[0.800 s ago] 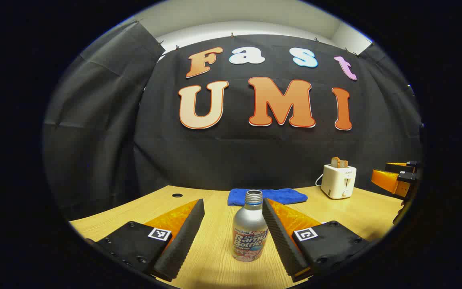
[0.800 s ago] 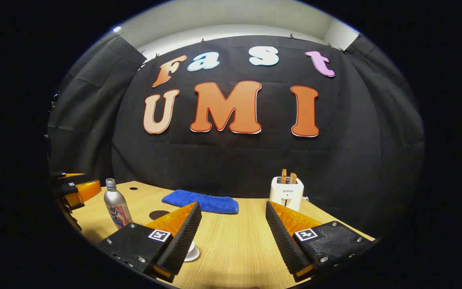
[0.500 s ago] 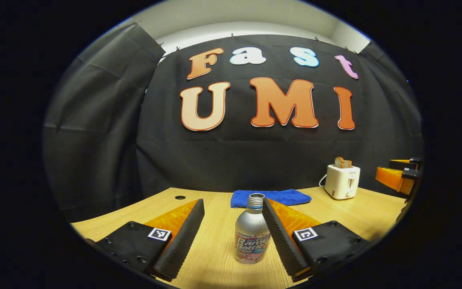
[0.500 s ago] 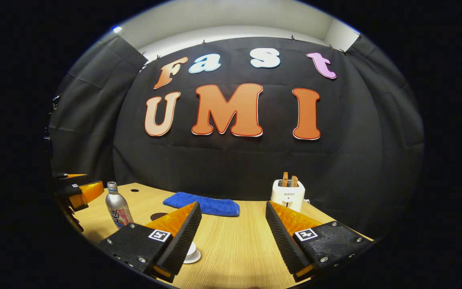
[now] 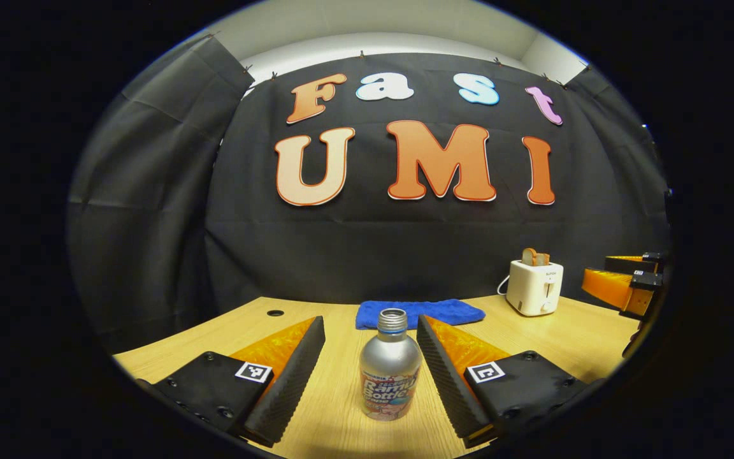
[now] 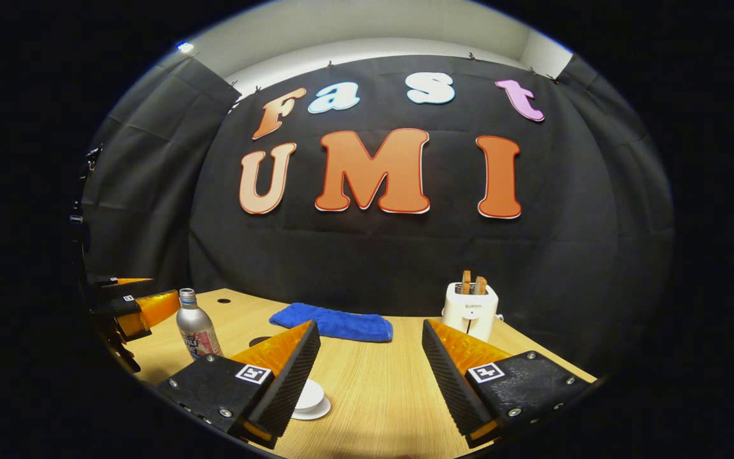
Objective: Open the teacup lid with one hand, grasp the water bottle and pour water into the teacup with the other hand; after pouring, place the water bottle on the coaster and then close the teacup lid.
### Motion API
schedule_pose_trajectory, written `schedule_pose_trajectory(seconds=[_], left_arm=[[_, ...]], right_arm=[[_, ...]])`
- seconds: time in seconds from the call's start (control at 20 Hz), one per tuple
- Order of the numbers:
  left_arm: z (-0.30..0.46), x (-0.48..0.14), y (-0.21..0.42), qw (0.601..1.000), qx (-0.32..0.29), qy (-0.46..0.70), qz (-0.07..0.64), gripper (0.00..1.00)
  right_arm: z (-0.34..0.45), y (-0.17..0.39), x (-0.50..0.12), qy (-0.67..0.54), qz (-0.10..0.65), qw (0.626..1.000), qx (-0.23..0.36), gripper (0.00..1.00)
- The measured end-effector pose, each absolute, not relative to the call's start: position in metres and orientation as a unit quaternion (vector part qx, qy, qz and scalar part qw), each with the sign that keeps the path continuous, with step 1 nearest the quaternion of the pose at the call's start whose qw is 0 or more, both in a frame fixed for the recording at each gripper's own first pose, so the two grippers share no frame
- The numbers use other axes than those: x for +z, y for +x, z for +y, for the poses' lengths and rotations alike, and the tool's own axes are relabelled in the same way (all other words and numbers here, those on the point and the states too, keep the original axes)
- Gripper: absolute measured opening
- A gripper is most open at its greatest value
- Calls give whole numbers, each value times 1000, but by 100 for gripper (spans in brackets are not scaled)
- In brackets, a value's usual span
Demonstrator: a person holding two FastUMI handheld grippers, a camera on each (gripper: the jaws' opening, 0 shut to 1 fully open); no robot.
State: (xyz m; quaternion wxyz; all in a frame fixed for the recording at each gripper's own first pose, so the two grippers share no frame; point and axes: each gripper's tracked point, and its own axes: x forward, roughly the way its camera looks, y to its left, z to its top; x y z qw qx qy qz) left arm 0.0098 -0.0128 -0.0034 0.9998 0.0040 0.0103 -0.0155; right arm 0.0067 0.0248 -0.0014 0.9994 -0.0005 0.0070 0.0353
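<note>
- Bottle upright on table, cap off, mouth open, standing between left gripper fingers; nearer the right-hand finger in left gripper view, gap visible on both sides, neither finger touching.
- Left tongs spread wide, straddling the bottle at label height; judged as lined up for a side grasp on the body, low enough to hold firm, neck left free for pouring.
- Same bottle seen far left in right gripper view, with left gripper just beside it.
- Right gripper tongs also wide, holding nothing, hovering low over the table.
- White lidded teacup partly hidden behind that gripper's left-hand finger, on a white saucer; knob not made out, so lid judged still on but not certain.
- Right gripper at far right edge of left gripper view, well apart from the bottle; hands split one per job, lid to the right, bottle to the left.
- Dark round patch on table between bottle and teacup, probably the coaster; mostly hidden by the finger.
- Blue cloth folded at back of table, white toaster with bread slices at back right; both clear of the working strip.
- Room: open wood between bottle and teacup, nothing in the pour path. Table's near edge close under both grippers; black curtain close behind cloth and toaster.
- Risk judged: uneven closing could nudge the open bottle sideways before both fingers seat.
</note>
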Motion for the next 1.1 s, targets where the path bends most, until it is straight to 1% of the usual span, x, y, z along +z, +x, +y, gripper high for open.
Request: schedule_pose_trajectory(seconds=[0.05,0.1,0.15,0.25,0.35,0.6,0.65,0.7,0.8,0.85,1.0,1.05,1.1], left_arm=[[-12,-7,9,1000,-14,7,17,93],[-8,-13,9,1000,-9,11,24,98],[-6,-16,8,1000,-7,12,28,94],[-6,-20,7,999,-9,11,34,98],[-4,-25,5,999,-8,14,39,95],[-6,-27,0,999,-12,24,42,96],[-6,-28,-1,999,-11,25,41,94],[-5,-29,-1,999,-10,25,42,96],[-7,-30,-3,999,-12,22,44,95],[-8,-32,-2,999,-12,22,45,95],[-7,-34,-3,998,-13,23,49,95],[-7,-35,-3,998,-12,23,49,96],[-7,-34,-3,998,-12,22,49,96]], right_arm=[[32,7,-6,2,14,999,46,96],[41,7,-9,5,19,998,58,97],[49,8,-13,5,24,997,67,96],[63,10,-26,-3,41,995,86,97],[73,15,-43,-13,63,994,91,96],[96,23,-71,-31,96,988,118,96],[97,23,-79,-36,104,987,118,94],[99,25,-87,-39,114,985,120,93],[109,27,-101,-37,131,982,128,85],[112,29,-102,-36,132,982,132,84],[118,35,-109,-41,136,980,137,76],[121,36,-113,-41,140,979,140,70],[123,37,-115,-41,143,978,143,67]])
